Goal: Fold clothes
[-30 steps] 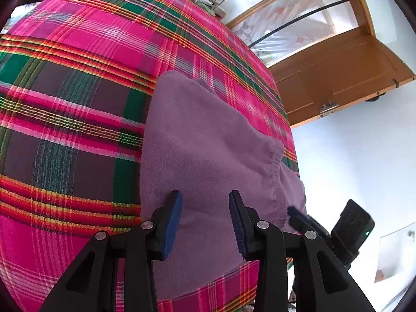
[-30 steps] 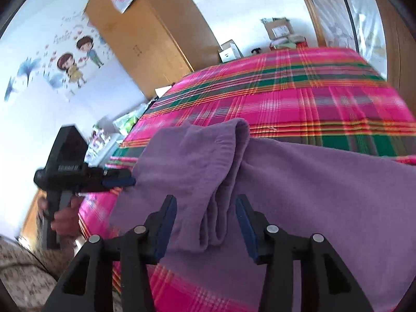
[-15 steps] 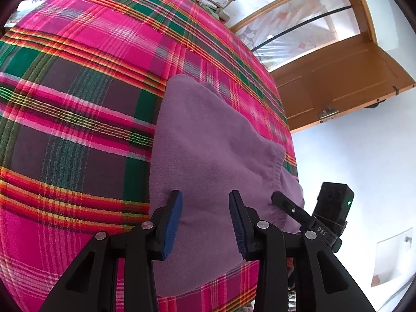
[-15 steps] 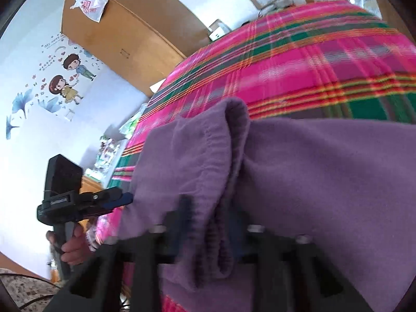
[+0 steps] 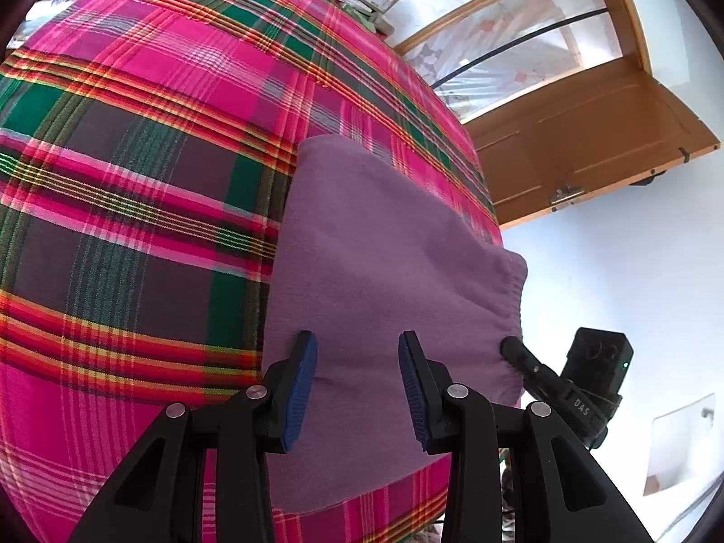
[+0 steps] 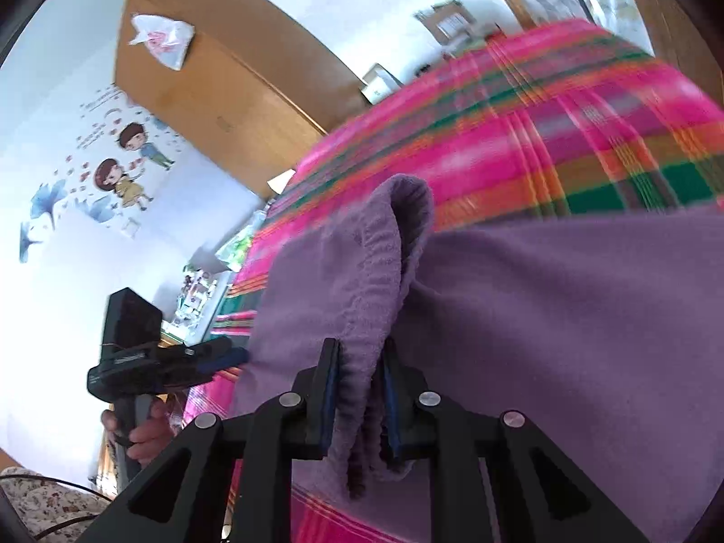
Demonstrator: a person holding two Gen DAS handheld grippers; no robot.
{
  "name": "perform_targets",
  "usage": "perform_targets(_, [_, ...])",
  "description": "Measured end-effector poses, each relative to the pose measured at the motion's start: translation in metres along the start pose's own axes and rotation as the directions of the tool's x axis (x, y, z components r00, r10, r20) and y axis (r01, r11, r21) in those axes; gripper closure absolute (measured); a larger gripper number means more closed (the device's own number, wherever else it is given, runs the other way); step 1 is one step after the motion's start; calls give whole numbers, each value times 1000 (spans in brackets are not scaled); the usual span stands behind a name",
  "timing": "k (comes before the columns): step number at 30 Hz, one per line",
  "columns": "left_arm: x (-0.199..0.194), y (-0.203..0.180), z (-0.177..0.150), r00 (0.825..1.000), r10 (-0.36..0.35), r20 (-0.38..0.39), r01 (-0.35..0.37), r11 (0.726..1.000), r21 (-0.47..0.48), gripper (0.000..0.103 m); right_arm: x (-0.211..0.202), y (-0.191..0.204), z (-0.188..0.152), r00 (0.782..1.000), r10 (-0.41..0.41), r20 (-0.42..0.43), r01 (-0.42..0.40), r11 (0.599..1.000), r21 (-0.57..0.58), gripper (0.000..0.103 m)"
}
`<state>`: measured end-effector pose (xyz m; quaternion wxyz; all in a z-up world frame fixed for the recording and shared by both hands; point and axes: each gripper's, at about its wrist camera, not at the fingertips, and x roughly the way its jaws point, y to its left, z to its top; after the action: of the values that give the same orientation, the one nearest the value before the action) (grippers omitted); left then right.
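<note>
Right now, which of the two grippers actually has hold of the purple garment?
The right gripper: its jaws are pinched on the purple garment's gathered waistband. The left gripper hangs open above flat cloth, gripping nothing.

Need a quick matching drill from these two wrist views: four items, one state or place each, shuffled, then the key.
1. left claw
2. right claw
3. purple garment
4. plastic bag

A. shut on a gathered edge
B. on top of the wooden wardrobe
C. open above flat fabric
D. lying on the plaid bedspread

Pairs: 1-C, 2-A, 3-D, 4-B
</note>
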<state>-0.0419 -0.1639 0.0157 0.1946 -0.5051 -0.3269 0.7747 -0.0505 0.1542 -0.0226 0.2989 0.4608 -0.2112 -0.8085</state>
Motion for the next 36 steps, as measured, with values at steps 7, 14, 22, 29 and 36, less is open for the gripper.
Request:
perform_targets(7, [-4,3,-4,1000,16,4,-16,1000,-11,64,-2,1,-3,996,-91,7,91,994,-59,76])
perform_targets(14, [-12,15,-12,999,53,-8,-53,998,-23,64,-15,24,4,961,-255,108,272,943,-194,67])
perform_targets(22, [-6,20,-25,998,16,-63,-17,1000,-26,64,24,91,55,977,-197,84,213,863,-458,67])
perform_targets(29, [-1,23,-40,996,-3,-92,1,1000,-24,64,90,120,91,992,-118,-41,80,853,-515,67])
perform_targets(36, [-2,26,-46,994,-29,-104,26,999,-35,64,140,128,110,976,-72,-203,-39,870,-491,67])
